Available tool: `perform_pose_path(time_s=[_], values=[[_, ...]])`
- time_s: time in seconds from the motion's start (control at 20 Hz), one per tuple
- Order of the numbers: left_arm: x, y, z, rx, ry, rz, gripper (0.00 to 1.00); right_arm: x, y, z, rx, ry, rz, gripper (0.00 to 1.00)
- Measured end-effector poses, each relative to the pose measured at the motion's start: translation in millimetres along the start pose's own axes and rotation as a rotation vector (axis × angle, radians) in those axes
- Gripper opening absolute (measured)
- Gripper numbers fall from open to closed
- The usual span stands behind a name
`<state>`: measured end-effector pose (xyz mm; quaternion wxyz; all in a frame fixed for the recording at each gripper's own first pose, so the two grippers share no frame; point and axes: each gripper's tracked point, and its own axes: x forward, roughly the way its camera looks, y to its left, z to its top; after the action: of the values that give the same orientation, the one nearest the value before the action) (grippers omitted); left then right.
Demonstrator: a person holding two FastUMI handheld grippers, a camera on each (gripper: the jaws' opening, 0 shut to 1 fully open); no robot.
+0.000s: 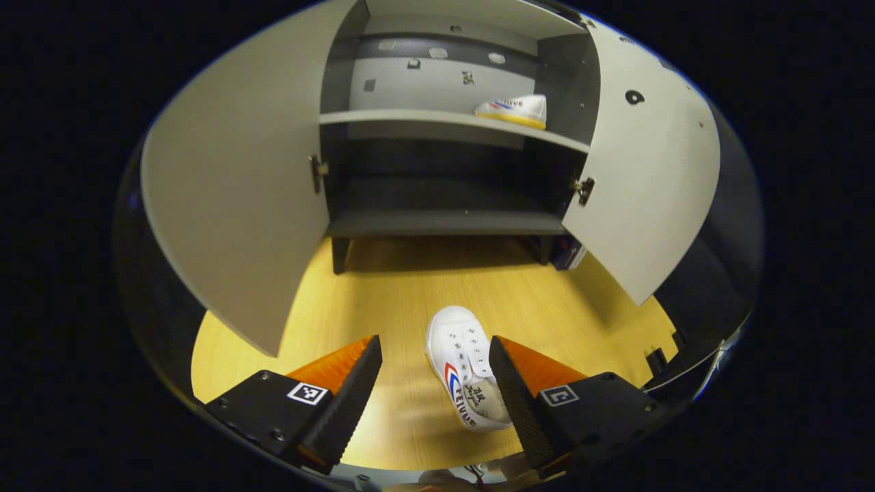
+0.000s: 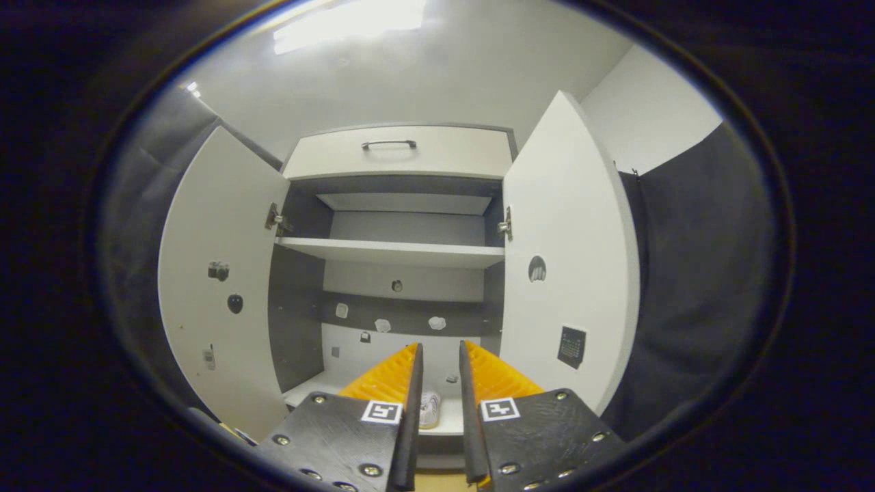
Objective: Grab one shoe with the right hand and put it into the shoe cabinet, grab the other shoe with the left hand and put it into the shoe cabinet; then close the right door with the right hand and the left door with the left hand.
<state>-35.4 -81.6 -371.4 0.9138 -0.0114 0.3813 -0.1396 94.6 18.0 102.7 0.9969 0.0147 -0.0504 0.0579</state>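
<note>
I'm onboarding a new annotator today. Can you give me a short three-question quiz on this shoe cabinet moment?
1. True or false: the white canvas shoe with red and blue stripes on the wooden floor lies between the open fingers of the left tool.
2. Where is the other white shoe with a yellow sole? A) on the floor B) on the cabinet's pale upper shelf C) on the dark bottom shelf
3. Fill in: both pale grey cabinet doors, left and right, stand ____.

Key: 1 true; 2 B; 3 open.
</note>
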Motion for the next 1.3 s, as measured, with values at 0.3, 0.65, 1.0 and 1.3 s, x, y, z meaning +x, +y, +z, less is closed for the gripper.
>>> perform_pose_path(time_s=[0.3, 0.65, 1.0, 1.3], values=[[65, -5, -58, -0.069, 0.189, -0.021, 0.92, -33, -41, 22, -0.043, -0.036, -0.091, 0.24], [92, -9, -92, -0.129, 0.287, -0.028, 0.9, -53, -70, 30, -0.08, -0.042, -0.151, 0.27], [89, -6, -81, -0.135, 0.267, -0.004, 0.18, -57, -73, 30, -0.081, -0.046, -0.152, 0.27], [70, -11, -31, -0.028, 0.191, -0.005, 0.1, -55, -74, 27, -0.077, -0.041, -0.146, 0.27]])
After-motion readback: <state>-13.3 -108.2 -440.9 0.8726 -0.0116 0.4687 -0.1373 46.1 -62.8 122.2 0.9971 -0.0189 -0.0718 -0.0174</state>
